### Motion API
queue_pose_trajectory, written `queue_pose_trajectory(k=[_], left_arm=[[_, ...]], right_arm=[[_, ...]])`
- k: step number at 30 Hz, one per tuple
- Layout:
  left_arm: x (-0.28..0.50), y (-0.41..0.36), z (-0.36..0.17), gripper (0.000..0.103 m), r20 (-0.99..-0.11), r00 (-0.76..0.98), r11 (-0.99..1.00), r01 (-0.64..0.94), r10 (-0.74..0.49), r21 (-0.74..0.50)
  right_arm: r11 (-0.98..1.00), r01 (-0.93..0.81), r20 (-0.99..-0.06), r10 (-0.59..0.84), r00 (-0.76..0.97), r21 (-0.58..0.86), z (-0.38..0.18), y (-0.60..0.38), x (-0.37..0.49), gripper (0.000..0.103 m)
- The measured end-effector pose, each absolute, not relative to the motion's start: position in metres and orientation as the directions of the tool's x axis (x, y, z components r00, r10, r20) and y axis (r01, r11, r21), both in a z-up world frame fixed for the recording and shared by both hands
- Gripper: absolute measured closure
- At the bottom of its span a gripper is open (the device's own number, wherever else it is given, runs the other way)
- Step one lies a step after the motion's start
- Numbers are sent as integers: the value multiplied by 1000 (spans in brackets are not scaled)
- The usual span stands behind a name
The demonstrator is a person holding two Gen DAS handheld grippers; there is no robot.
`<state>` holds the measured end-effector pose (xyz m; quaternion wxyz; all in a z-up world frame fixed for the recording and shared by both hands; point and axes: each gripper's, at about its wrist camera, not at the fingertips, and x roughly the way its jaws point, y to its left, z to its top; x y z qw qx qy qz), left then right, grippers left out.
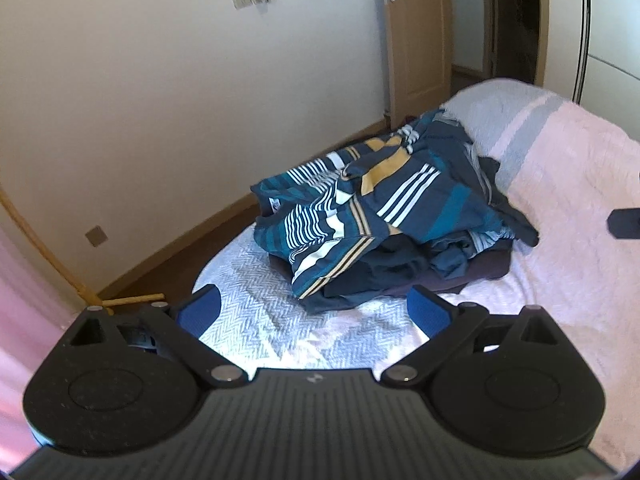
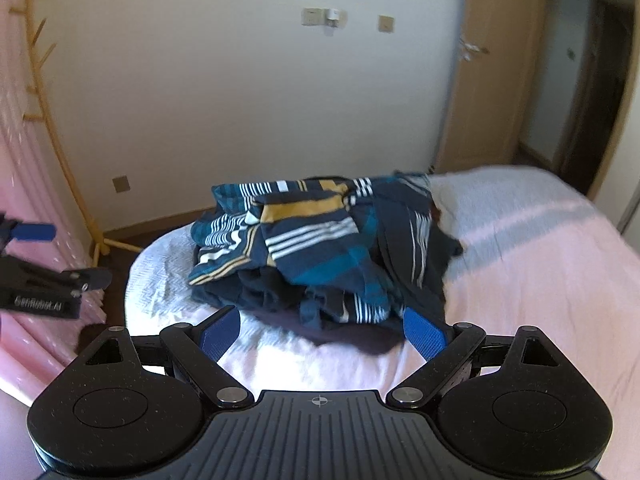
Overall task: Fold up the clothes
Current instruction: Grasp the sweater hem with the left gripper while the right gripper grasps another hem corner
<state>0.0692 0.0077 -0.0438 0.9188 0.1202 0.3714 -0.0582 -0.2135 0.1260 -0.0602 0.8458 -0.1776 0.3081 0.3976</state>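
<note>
A heap of crumpled clothes (image 1: 380,216), dark navy with teal, white and yellow stripes, lies on the bed near its left edge. It also shows in the right wrist view (image 2: 320,248). My left gripper (image 1: 314,312) is open and empty, just short of the heap's near edge. My right gripper (image 2: 322,334) is open and empty, its blue pads (image 2: 424,336) close to the heap's near side. The left gripper also shows at the left edge of the right wrist view (image 2: 52,252).
The bed (image 1: 560,200) has a pale pink and white cover. A white wall (image 1: 160,120) and a strip of floor lie left of it. A wooden coat stand (image 2: 52,120) and pink curtain (image 2: 16,140) stand at the left. A wooden door (image 1: 416,32) is beyond the bed.
</note>
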Motion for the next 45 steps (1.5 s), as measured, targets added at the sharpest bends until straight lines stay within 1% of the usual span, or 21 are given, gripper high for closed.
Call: queue_pose_trajectory(k=[3,7,12,15,18,20,23,24,25,27,28,29,30,31,32,33,34,36,37,41,45], left_arm=[[120,19,-70,5,-723,691,948,243,-20,205],[191,32,-111,5,-732,676,899,369,-85,237],[267,37,-174,5,-698,702,765,526,-144,371],[299,40,-205,11,-698,694,698,587,-174,410],[326,50,-230,11,-723,661,696,616,-201,370],[339,62,-239,11,-743,633,731,610,-217,306],[357,79,-246,9,-775,595,801,561,-214,209],[365,85,-248,9,-790,569,827,542,-229,150],[373,91,-250,9,-804,541,851,518,-247,86],[383,97,-251,10,-820,500,876,483,-279,-4],[386,98,-252,10,-825,481,879,475,-297,-40],[389,99,-253,13,-830,460,878,474,-315,-71],[392,100,-254,22,-834,439,875,474,-333,-100],[394,100,-255,38,-836,416,871,471,-358,-138],[396,100,-255,48,-835,394,866,467,-384,-178],[399,101,-252,67,-834,378,862,464,-401,-204],[399,100,-248,83,-833,374,861,462,-409,-215],[395,96,-233,91,-816,413,862,471,-404,-188],[391,94,-221,93,-797,448,860,484,-404,-164],[378,83,-154,94,-669,591,822,567,-451,-53],[363,50,-83,94,-531,662,732,673,-529,109]], right_arm=[[555,-822,-672,562,483,-127,-76,162,-195,12],[481,-849,-696,534,480,-216,-109,223,-159,12],[375,-880,-730,507,459,-292,-160,303,-108,12],[315,-896,-741,509,438,-313,-186,340,-83,12],[238,-906,-756,499,424,-351,-215,377,-63,12],[172,-905,-764,489,421,-389,-232,399,-56,12],[87,-878,-751,482,450,-471,-250,421,-49,12],[65,-868,-748,479,459,-492,-254,426,-47,19],[47,-860,-746,475,467,-508,-256,430,-44,35],[39,-863,-753,469,461,-504,-257,433,-36,53],[44,-863,-752,469,463,-504,-255,433,-33,66],[53,-860,-748,470,469,-507,-252,431,-32,76],[61,-858,-743,471,476,-511,-249,429,-30,85],[80,-860,-740,474,478,-504,-244,426,-27,86],[105,-865,-738,478,477,-491,-237,422,-23,87],[135,-862,-727,484,487,-488,-228,416,-19,88],[167,-854,-709,492,505,-492,-218,408,-15,89],[232,-835,-673,503,542,-499,-196,393,-7,90],[264,-825,-655,508,560,-500,-185,385,-4,90],[405,-771,-576,513,637,-492,-139,350,12,91],[604,-663,-477,469,744,-441,-74,287,23,91]])
